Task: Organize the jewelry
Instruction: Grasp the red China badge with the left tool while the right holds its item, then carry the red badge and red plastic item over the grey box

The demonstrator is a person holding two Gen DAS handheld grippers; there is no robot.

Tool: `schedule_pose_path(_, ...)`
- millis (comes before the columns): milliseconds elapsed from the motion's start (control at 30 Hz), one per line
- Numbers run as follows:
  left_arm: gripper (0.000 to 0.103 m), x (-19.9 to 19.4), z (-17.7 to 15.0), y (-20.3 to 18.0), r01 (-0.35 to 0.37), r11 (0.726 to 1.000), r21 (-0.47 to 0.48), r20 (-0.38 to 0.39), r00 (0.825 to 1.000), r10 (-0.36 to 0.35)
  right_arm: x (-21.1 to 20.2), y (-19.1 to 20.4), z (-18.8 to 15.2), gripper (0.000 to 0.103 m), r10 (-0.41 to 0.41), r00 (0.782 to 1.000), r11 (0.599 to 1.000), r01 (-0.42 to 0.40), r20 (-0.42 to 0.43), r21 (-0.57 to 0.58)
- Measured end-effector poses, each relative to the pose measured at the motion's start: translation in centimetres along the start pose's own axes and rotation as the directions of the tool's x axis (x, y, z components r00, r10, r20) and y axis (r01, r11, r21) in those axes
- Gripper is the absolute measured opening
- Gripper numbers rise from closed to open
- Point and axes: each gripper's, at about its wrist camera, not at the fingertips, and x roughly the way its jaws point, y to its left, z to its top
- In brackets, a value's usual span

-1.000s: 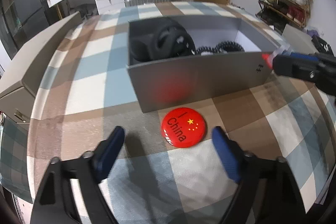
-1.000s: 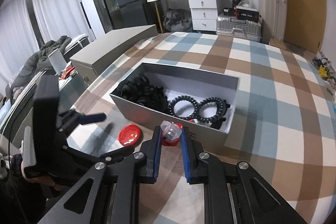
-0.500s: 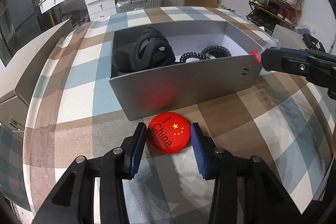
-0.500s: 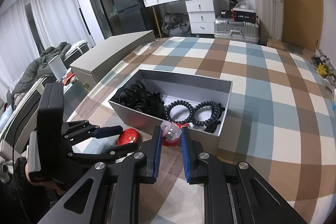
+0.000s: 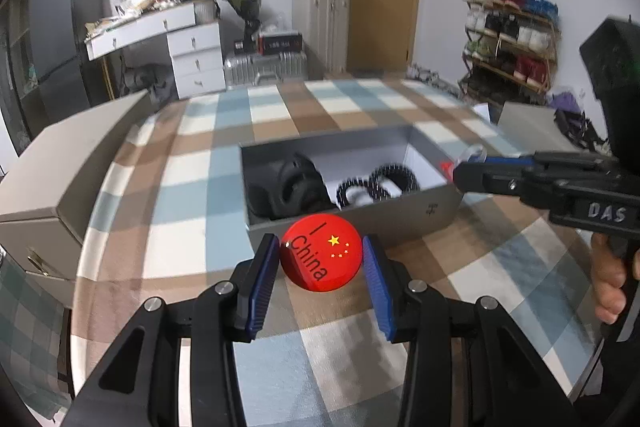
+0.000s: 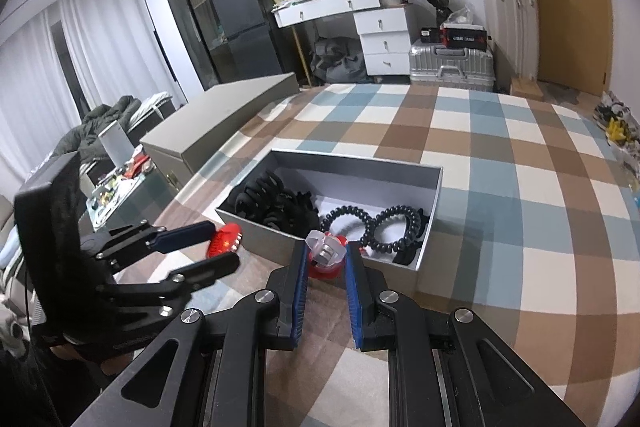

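Hair ties (image 6: pixel 394 227) already lie in the grey box (image 6: pixel 434 223); left tongs (image 5: pixel 320 267) grasp the red badge (image 5: pixel 322 253), right tongs (image 6: pixel 326 267) clench a small red-and-clear trinket (image 6: pixel 326 255), both unboxed.

We see a surface covered in a checked cloth (image 6: pixel 500 147) of blue, brown and cream squares. An open grey box (image 6: pixel 430 223) sits directly on it, near the front edge. At the cloth's left side lies a long grey lid or case (image 6: pixel 216 119), though we cannot tell whether it rests on the cloth or beside it.
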Motion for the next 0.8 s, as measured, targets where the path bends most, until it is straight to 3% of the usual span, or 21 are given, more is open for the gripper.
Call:
schedule_pose_path(200, 0.037, -0.8, 0.7, 1.4, -0.056, 0.998, -0.037, 0.060, 0.997, 0.058, -0.6, -0.5, 0.2, 0.017, -0.006, 1.000, 1.000, 0.005, 0.030, 0.022)
schedule_pose_path(400, 0.037, 0.5, 1.5, 2.2, -0.091, 0.995, -0.047, 0.050, 0.994, 0.093, -0.6, -0.7, 0.2, 0.017, -0.004, 0.999, 0.999, 0.003, 0.032, 0.036)
schedule_pose_path(800, 0.037, 2.6, 2.7, 0.7, -0.070, 0.998, -0.005, 0.042, 0.997, 0.070, -0.6, -1.1, 0.2, 0.017, -0.007, 0.999, 0.999, 0.006, 0.033, 0.045)
